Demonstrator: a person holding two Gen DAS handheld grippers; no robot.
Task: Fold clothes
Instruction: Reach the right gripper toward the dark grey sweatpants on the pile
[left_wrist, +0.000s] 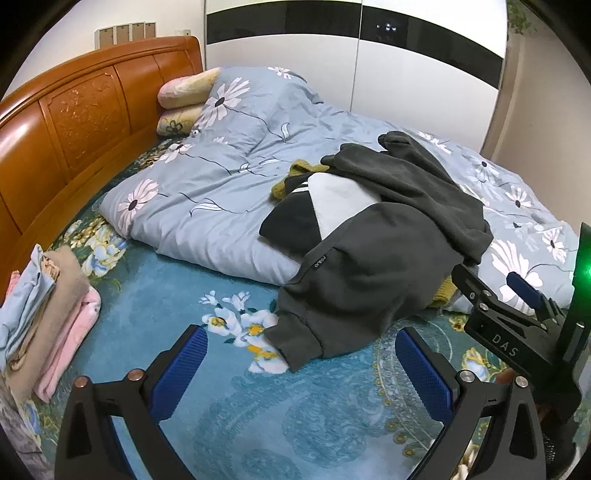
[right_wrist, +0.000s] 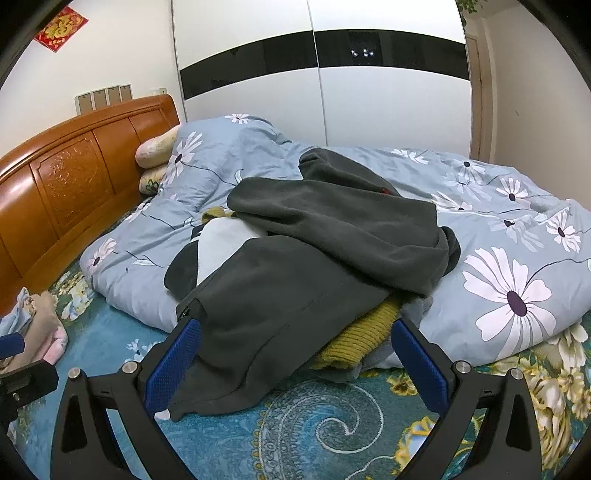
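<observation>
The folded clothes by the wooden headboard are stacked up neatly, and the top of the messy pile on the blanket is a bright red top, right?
Not quite. The folded clothes do sit stacked by the wooden headboard, but the top of the messy pile is a dark grey top, not red. The right wrist view shows it best.
</observation>
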